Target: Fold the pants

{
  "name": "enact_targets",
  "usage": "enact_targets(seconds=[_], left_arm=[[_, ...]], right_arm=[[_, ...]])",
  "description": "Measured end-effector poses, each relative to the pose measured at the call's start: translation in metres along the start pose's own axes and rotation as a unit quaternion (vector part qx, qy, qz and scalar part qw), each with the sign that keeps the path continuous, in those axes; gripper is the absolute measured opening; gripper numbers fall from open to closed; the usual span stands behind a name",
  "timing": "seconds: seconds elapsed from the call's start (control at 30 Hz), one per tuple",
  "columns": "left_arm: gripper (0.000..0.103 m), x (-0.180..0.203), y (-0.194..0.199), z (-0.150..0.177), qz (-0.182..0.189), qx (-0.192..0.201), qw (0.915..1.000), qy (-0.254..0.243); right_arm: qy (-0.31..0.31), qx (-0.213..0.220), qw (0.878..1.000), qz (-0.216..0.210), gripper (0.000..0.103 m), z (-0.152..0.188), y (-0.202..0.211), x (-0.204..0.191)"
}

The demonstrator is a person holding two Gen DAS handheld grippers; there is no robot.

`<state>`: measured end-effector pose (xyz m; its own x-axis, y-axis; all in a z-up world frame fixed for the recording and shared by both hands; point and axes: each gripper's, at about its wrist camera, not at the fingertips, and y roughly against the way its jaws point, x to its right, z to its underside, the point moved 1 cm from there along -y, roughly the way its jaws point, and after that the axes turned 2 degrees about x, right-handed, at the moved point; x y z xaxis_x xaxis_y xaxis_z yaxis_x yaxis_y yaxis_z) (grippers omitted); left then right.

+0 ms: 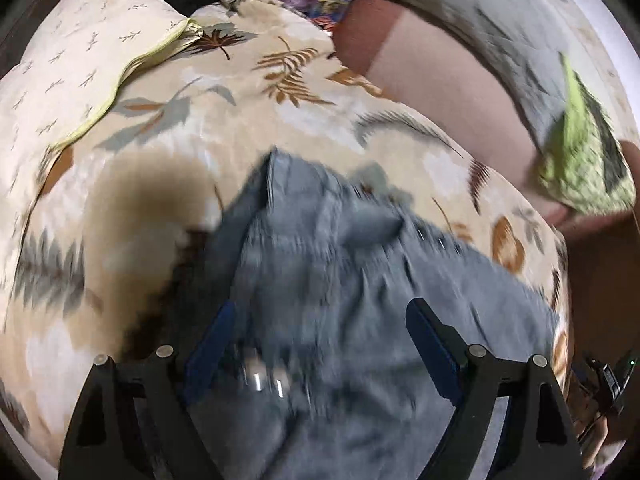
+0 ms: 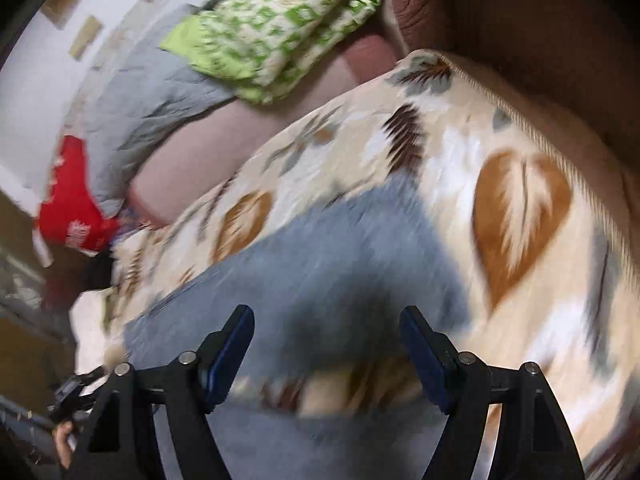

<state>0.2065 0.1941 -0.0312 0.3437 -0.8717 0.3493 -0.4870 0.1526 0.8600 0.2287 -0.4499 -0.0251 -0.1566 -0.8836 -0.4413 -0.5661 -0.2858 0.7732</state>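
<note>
Two black tool fingers with blue pads, left tool (image 1: 320, 332), spread wide above crumpled grey-blue pants (image 1: 340, 280), nothing pinched between them. Pants heaped on a cream leaf-print blanket (image 1: 160, 140) covering the bed, a folded ridge of fabric rising toward the far side. Pale pillow (image 1: 72, 52) with yellow-green piping at far left, pink sheet (image 1: 432, 76) and grey quilt (image 1: 460, 4) at far right, green-patterned cloth (image 1: 580, 160) beside them. Frame smeared by motion blur.

From the right wrist: right tool (image 2: 326, 340) likewise gaping wide, empty, poised over a flat stretch of the same pants (image 2: 320, 248) on the leaf-print blanket (image 2: 520, 208). Blanket edge close to the right. Green-patterned cloth (image 2: 272, 36), grey quilt (image 2: 144, 100) and red bag (image 2: 76, 208) beyond, at left. Part of a hand (image 2: 64, 440) on a dark device at lower left. Heavy blur here too.
</note>
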Motion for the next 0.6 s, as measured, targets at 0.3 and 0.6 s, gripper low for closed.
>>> enact_targets(seconds=[0.3,0.6], left_arm=[[0.087,-0.008,-0.058,-0.061,0.043,-0.037,0.9972,0.049],[0.055,-0.018,-0.082,-0.081,0.083,-0.042,0.9929,0.075]], right_arm=[[0.015,-0.044,0.997,0.063,0.061,-0.071,-0.091,0.012],[0.019,-0.056,0.996,0.067,0.058,-0.070,-0.118,0.016]])
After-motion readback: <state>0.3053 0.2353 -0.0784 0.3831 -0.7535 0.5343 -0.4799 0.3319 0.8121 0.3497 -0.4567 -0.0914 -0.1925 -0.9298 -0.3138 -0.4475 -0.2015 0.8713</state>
